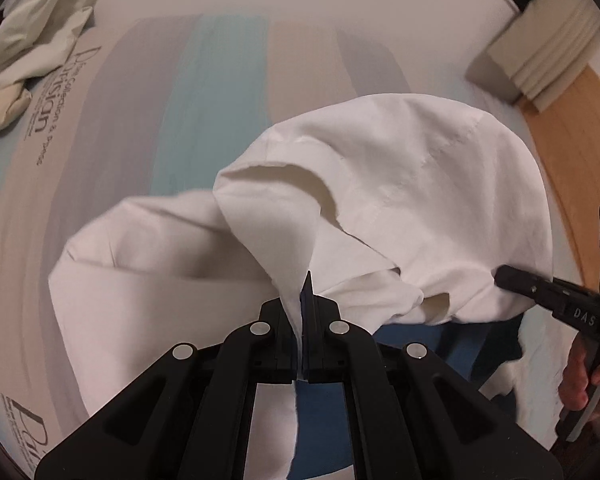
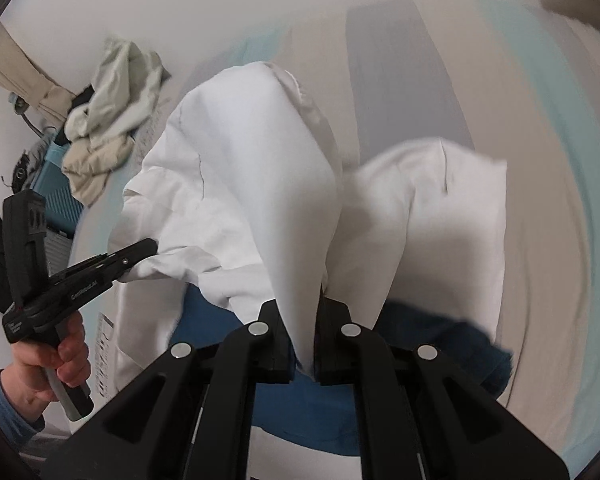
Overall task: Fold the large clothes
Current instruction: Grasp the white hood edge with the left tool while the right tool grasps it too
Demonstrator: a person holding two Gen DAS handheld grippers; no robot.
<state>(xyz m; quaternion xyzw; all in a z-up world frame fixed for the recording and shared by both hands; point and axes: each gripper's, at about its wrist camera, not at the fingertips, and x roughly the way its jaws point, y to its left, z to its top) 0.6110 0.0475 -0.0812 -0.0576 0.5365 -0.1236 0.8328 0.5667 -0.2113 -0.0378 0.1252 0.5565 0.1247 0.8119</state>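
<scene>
A striped mattress (image 1: 228, 92) carries a heap of pale clothes (image 1: 32, 44) at its far corner and a blue cloth (image 2: 300, 412) near the front.

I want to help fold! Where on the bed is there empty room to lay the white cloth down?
The striped mattress is bare between the white garment and the crumpled clothes pile. It is crowded near both grippers, where a blue cloth lies.

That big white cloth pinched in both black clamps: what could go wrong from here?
1. Each gripper, left and right, pinches only a thin edge of the white cloth garment, so it might slip free.
2. The cloth hangs bunched, so the fold may land crooked.
3. It could drag the blue garment underneath.
</scene>
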